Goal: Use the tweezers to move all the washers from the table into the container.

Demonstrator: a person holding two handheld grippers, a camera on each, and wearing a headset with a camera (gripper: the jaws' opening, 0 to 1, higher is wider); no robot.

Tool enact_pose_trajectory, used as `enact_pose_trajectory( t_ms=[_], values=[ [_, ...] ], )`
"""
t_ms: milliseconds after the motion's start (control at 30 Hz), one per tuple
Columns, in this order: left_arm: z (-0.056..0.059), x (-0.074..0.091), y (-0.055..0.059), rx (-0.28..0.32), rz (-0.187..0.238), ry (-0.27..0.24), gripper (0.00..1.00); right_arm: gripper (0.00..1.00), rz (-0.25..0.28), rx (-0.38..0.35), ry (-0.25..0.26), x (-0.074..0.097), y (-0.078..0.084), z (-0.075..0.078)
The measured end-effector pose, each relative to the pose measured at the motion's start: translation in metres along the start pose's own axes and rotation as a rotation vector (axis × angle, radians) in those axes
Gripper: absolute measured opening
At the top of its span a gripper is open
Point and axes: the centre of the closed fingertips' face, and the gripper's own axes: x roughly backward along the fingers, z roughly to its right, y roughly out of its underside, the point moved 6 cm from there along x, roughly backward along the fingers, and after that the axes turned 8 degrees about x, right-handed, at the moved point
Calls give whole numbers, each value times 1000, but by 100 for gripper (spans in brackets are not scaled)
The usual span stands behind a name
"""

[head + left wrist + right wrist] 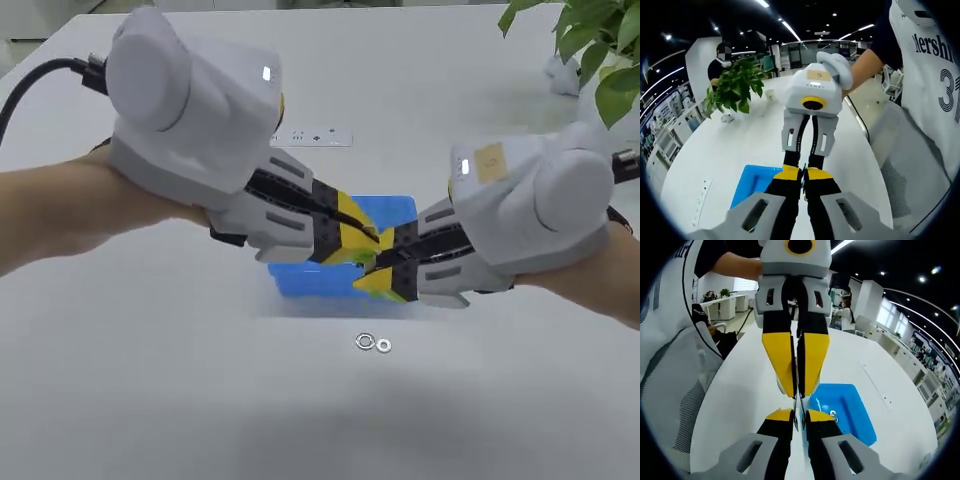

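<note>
In the head view the left gripper point(372, 240) reaches in from the upper left and the right gripper point(362, 284) from the right. Their yellow tips meet at centre frame, above the blue container point(300, 280). Two washers point(374, 344) lie side by side on the white table point(150, 400), just below the container.

In the left gripper view the left gripper point(803, 176) has its jaws pressed together on the thin tweezers point(803, 172). The right gripper point(803, 162) faces it tip to tip, and the grey lettering on its housing is too small to read. At the upper right, a person's shirt point(930, 75) reads "ershi" above a large "3".

In the right gripper view the right gripper point(800, 416) likewise pinches the tweezers point(799, 407). The left gripper point(796, 390) comes down from the top. The container point(855, 415) sits at lower right, and a shiny speck in it may be a washer.
</note>
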Motion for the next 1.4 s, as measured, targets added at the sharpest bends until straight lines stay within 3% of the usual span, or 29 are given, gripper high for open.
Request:
enact_pose_trajectory(
  t_ms=[167, 600, 833, 1067, 1400],
  values=[
    [13, -4, 4, 12, -8, 7, 6, 11, 4, -10, -16, 0, 1, -14],
    [30, -12, 24, 110, 26, -12, 7, 11, -6, -32, -31, -3, 12, -41],
    [37, -20, 38, 132, 8, -15, 6, 11, -27, -44, -49, -12, 21, -54],
    [36, -24, 45, 146, 4, -26, 6, 11, -20, -81, -34, -16, 28, -57],
    [27, -28, 50, 144, -4, -35, 7, 11, -29, -89, 1, -24, 35, -47]
  ],
)
